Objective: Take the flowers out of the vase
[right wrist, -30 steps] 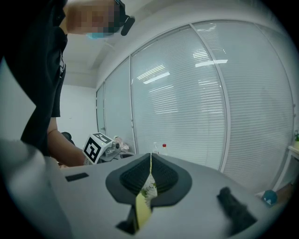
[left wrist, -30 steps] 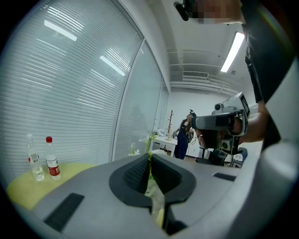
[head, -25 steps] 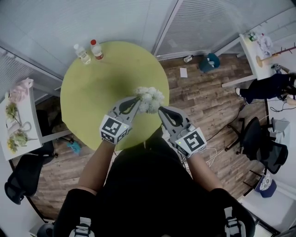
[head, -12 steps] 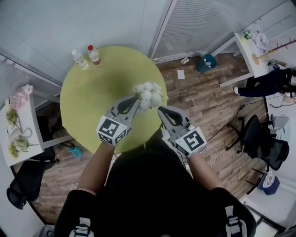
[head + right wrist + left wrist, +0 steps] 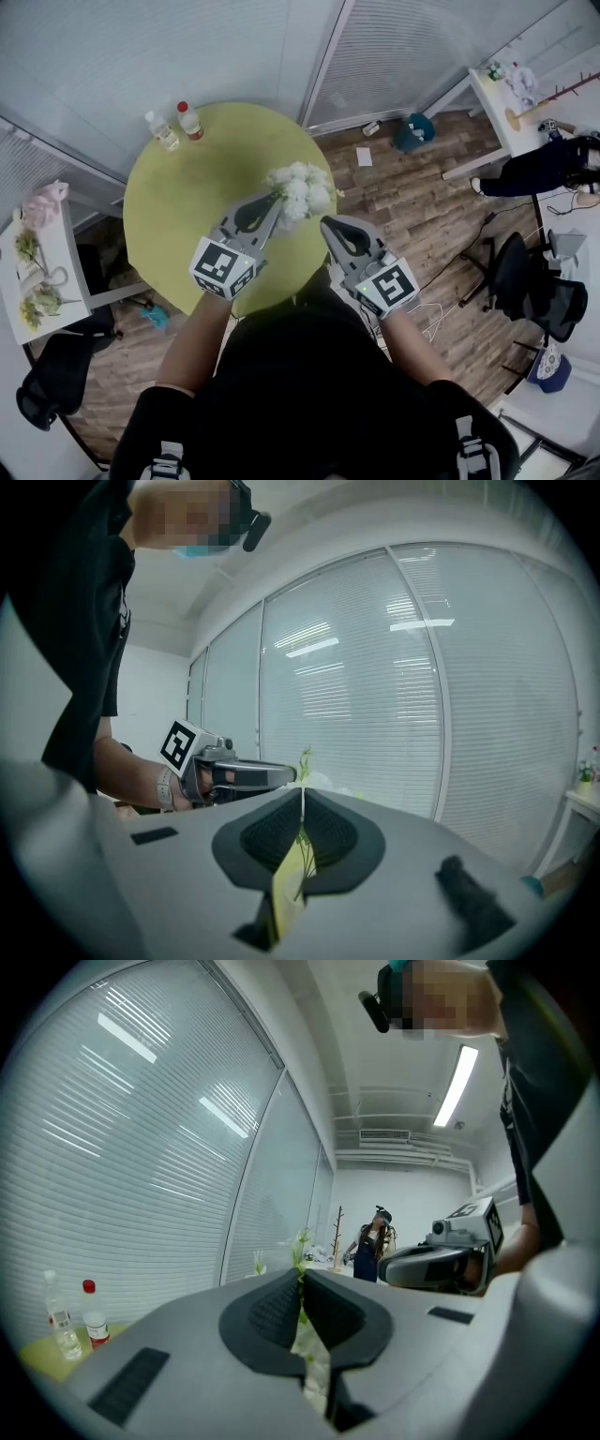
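**Two hand-held grippers pinch one bunch of white flowers above a round table**

From the head camera we look steeply down on two grey two-jaw grippers, each carrying a cube with black-and-white square markers. The left gripper (image 5: 276, 200) has its jaws pressed almost fully together on a thin green stem (image 5: 301, 1314). The fluffy bunch of white flowers (image 5: 300, 190) sits right at its tip, leaning toward the other gripper's side.

The right gripper (image 5: 326, 223) points at the same bunch from the opposite side. Its tip lies just under the blooms and close beside the left gripper's tip. In its own view we see its jaws together as well. Thin green stems are caught in the slit between its dark ribbed pads (image 5: 272, 832), and a green sprig (image 5: 305, 758) stands up from the tip.

A round yellow-green table (image 5: 178, 225) lies beneath both grippers. Well ahead of the left gripper, at the table's far edge, two small clear plastic bottles stand side by side: a bottle with a red cap (image 5: 190, 121) and a bottle with a pale cap (image 5: 164, 132).
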Motion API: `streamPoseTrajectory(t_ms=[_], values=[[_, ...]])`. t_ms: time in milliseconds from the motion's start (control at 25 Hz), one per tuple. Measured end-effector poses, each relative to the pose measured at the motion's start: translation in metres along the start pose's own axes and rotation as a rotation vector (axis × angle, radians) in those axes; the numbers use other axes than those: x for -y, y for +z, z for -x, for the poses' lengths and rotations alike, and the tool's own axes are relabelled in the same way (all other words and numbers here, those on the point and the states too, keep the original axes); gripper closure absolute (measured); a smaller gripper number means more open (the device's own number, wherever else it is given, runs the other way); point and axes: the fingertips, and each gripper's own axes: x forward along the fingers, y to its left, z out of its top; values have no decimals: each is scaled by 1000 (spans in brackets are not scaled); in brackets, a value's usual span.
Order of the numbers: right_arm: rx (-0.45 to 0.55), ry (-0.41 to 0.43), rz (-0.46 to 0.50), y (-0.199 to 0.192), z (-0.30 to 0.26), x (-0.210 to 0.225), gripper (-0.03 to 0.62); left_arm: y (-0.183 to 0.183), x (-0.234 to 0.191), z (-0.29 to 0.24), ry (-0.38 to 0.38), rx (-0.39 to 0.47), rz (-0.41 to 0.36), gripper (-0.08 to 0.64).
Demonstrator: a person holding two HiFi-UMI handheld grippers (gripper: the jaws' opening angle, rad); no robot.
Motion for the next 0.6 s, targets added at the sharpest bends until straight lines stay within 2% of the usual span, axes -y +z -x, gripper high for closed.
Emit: streamPoseTrajectory(t_ms=[600], values=[[43, -13, 13, 21, 1, -6, 572, 50, 2, 15, 16, 83, -36, 540]])
